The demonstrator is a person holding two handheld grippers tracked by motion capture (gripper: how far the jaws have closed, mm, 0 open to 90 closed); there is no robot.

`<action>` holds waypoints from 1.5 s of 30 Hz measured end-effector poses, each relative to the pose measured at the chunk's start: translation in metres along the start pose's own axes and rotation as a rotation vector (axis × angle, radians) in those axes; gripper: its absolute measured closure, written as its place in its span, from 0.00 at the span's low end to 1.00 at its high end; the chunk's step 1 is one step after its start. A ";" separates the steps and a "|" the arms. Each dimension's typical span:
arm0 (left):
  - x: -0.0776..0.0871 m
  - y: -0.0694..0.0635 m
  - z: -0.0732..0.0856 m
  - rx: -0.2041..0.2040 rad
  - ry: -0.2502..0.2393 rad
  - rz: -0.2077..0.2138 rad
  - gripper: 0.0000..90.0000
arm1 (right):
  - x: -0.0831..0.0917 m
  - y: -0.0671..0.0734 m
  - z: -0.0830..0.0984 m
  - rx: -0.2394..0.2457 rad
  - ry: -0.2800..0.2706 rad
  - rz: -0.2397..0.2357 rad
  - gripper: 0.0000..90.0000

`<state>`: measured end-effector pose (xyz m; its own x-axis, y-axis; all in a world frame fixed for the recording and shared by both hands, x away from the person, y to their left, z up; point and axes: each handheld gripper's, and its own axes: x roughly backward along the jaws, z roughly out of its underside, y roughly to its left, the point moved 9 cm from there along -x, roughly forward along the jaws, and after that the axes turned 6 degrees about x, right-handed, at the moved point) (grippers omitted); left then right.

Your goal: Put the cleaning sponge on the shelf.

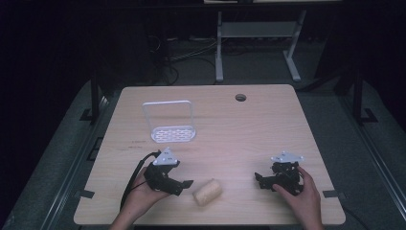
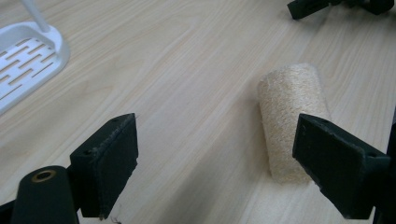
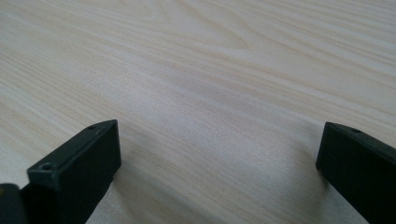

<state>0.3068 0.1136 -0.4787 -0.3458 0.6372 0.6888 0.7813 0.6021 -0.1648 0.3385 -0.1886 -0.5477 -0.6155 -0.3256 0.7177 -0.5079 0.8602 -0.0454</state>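
Observation:
A pale beige loofah-like cylinder (image 1: 208, 191) lies on its side on the wooden table (image 1: 230, 129) near the front edge. My left gripper (image 1: 184, 184) rests just left of it, open, its jaws pointing toward it. In the left gripper view the cylinder (image 2: 289, 112) lies partly behind the right jaw, with nothing between the jaws (image 2: 219, 163). My right gripper (image 1: 258, 180) sits at the front right, open, jaws pointing left over bare wood (image 3: 219, 154). A white slotted rack (image 1: 172, 125) with an upright wire frame stands at the back left.
A round cable hole (image 1: 240, 97) is in the table's far side. The rack's slotted base (image 2: 23, 65) shows at the upper left of the left gripper view, and the right gripper's jaws (image 2: 308, 7) at its top right. Dark floor and desk legs lie beyond.

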 end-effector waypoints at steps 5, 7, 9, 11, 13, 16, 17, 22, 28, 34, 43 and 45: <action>-0.003 -0.004 -0.002 -0.012 0.007 0.009 0.15 | 0.000 0.000 0.000 0.000 0.000 0.000 0.00; -0.005 -0.006 -0.002 -0.019 0.012 0.013 0.15 | 0.000 0.000 0.000 0.000 0.000 0.000 0.00; -0.007 -0.009 -0.002 -0.024 0.017 0.018 0.15 | 0.000 0.000 0.000 0.000 0.000 0.000 0.00; -0.010 -0.012 -0.003 -0.035 0.022 0.023 0.15 | 0.000 0.000 0.000 0.000 0.000 0.000 0.00; -0.011 -0.014 -0.003 -0.037 0.023 0.027 0.15 | 0.000 0.000 0.000 0.000 0.000 0.000 0.00; -0.014 -0.019 -0.004 -0.039 0.026 0.036 0.15 | 0.000 0.000 0.000 0.002 0.000 0.000 0.00; -0.014 -0.019 -0.004 -0.039 0.026 0.036 0.15 | 0.000 0.000 0.000 0.002 0.000 0.000 0.00; -0.019 -0.026 -0.006 -0.045 0.026 0.046 0.15 | 0.000 0.000 0.000 0.000 0.000 0.000 0.00; -0.025 -0.033 -0.006 -0.056 0.035 0.056 0.15 | 0.000 0.000 0.000 0.000 0.000 0.000 0.00; -0.030 -0.041 -0.006 -0.062 0.042 0.069 0.15 | 0.000 0.000 0.000 0.000 0.000 0.000 0.00; -0.040 -0.052 -0.004 -0.076 0.063 0.084 0.15 | 0.000 0.000 0.000 0.000 0.000 0.000 0.00; -0.043 -0.056 -0.004 -0.075 0.063 0.089 0.15 | 0.000 0.000 0.000 -0.001 0.000 0.000 0.00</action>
<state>0.2802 0.0508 -0.4964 -0.2416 0.6534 0.7174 0.8447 0.5055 -0.1759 0.3386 -0.1886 -0.5476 -0.6158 -0.3255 0.7175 -0.5073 0.8606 -0.0451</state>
